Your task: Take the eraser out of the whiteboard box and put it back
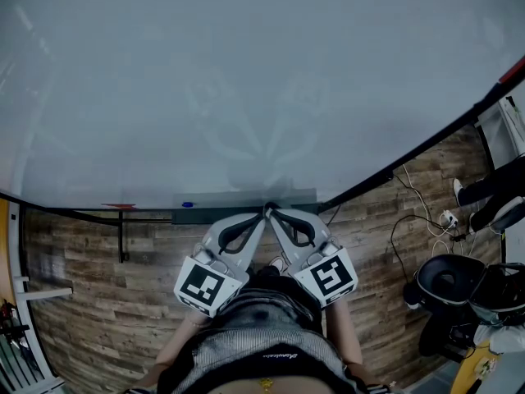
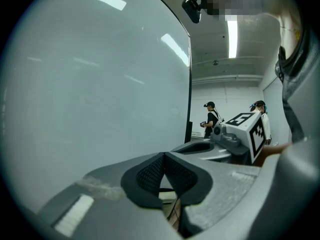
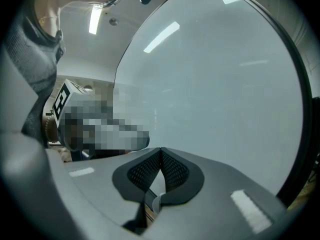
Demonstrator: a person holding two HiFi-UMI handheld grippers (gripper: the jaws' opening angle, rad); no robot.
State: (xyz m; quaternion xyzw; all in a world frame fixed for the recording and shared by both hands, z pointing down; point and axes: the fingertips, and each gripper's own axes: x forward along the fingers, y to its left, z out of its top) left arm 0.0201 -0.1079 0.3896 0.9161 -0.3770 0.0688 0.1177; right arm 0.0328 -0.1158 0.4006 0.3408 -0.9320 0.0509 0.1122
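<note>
**Left claw (image 2: 164,155) and right claw (image 3: 160,150) closed, nothing held**

Left claw: jaws together, mesh pads meeting at the tips, nothing between them. Right claw: same condition, pads pressed tip to tip, empty. In the head view both claws point forward and converge, their tips just beside one another at the front edge of the whiteboard box (image 1: 221,199). Contact with the box cannot be confirmed.

Whiteboard box: a long grey trough along the lower edge of the whiteboard (image 1: 246,80). The eraser cannot be made out in any view. A small blue item (image 1: 188,204) lies at the box's left end. A red item (image 1: 120,207) sits further left along the board's lower edge.

Marker cubes: left cube (image 1: 203,286) and right cube (image 1: 330,276) sit level with each other, close to the person's body.

Surroundings: wood-plank floor (image 1: 98,286) below the board. Cables (image 1: 418,212) trail across the floor on the right, near a black seat (image 1: 447,281). The left gripper view shows two people (image 2: 211,118) standing well beyond the board's far edge, under ceiling strip lights (image 2: 232,31)
</note>
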